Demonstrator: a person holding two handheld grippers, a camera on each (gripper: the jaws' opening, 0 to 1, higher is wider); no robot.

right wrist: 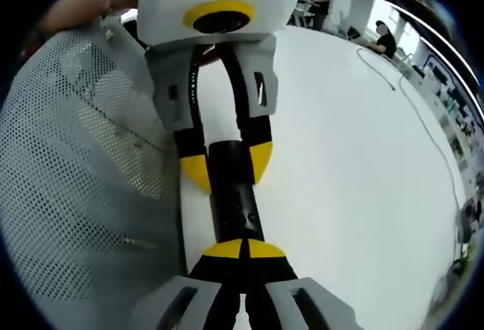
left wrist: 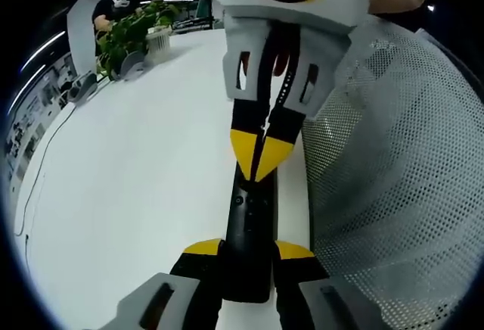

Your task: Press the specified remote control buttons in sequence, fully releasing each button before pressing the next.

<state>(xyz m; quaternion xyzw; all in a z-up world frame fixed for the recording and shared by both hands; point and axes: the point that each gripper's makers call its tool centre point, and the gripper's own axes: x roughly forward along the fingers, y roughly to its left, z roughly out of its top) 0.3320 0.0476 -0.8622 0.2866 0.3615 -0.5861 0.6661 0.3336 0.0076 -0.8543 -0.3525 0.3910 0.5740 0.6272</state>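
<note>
A slim black remote control (left wrist: 249, 224) lies lengthwise over the white table (left wrist: 151, 179). My left gripper (left wrist: 249, 250) is shut on its near end, one yellow tip on each side. My right gripper (left wrist: 259, 156) comes in from the top of the left gripper view. Its jaws are shut together and its joined yellow tips rest on the remote's button face. In the right gripper view, my right gripper (right wrist: 243, 250) has its tips closed and touching the remote (right wrist: 236, 213). Beyond it my left gripper (right wrist: 227, 165) clamps the far end of the remote.
A grey mesh chair back (left wrist: 393, 163) stands close beside the table edge, also seen as the mesh chair back (right wrist: 83, 163). A potted plant (left wrist: 132, 35) and a white cup (left wrist: 159, 42) sit at the far end. A thin cable (right wrist: 423, 118) runs across the table. A person (right wrist: 382, 38) sits far off.
</note>
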